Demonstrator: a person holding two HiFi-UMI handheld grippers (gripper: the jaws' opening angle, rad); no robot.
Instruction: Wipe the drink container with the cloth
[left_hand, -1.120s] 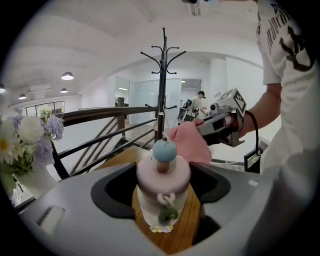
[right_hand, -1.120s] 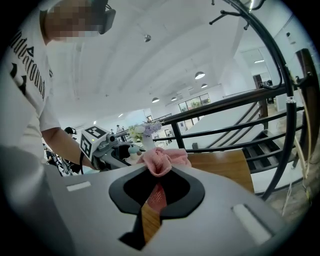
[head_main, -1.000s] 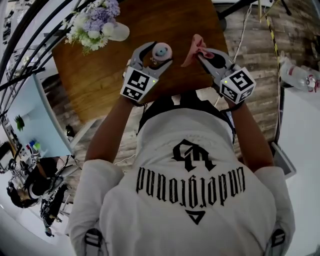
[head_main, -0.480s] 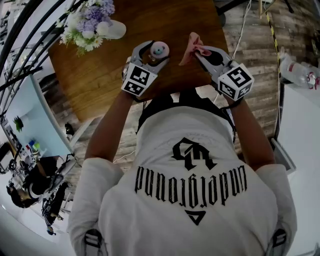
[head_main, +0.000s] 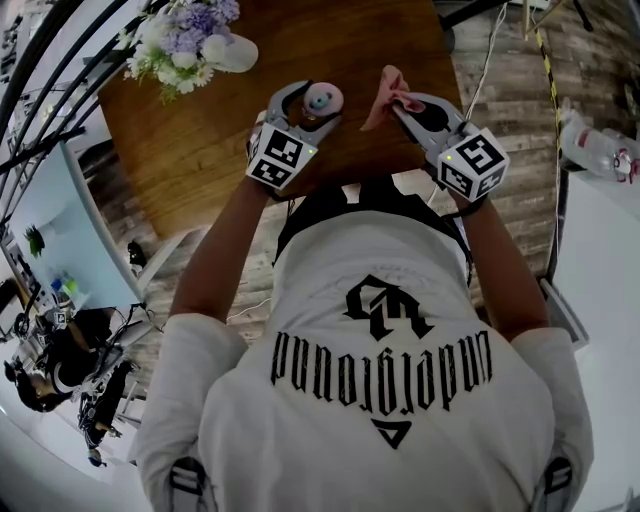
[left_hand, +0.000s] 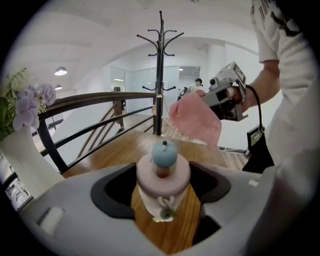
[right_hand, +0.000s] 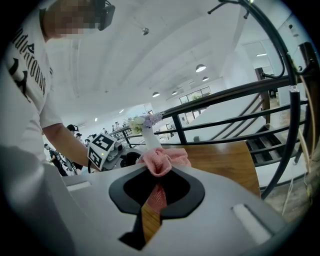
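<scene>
The drink container (head_main: 322, 100) is a small white cup with a pink lid and a blue knob (left_hand: 164, 154). My left gripper (head_main: 316, 110) is shut on it, one jaw on each side of the body (left_hand: 159, 200), over the wooden table (head_main: 200, 150). Whether it rests on the wood I cannot tell. A bunched pink cloth (head_main: 385, 92) is pinched in my right gripper (head_main: 402, 102), just right of the container and apart from it. In the left gripper view the cloth (left_hand: 196, 119) hangs beyond the cup. In the right gripper view the cloth (right_hand: 160, 161) sticks out of the shut right gripper (right_hand: 157, 176).
A white vase of pale purple and white flowers (head_main: 190, 45) stands at the table's far left corner. The vase (right_hand: 150, 134) also shows behind the cloth. A dark curved railing (left_hand: 90, 102) runs past the table's far side, and a coat stand (left_hand: 160, 75) rises beyond it.
Both grippers have edged slightly farther over the table. Their holds on the container and the cloth are unchanged.
</scene>
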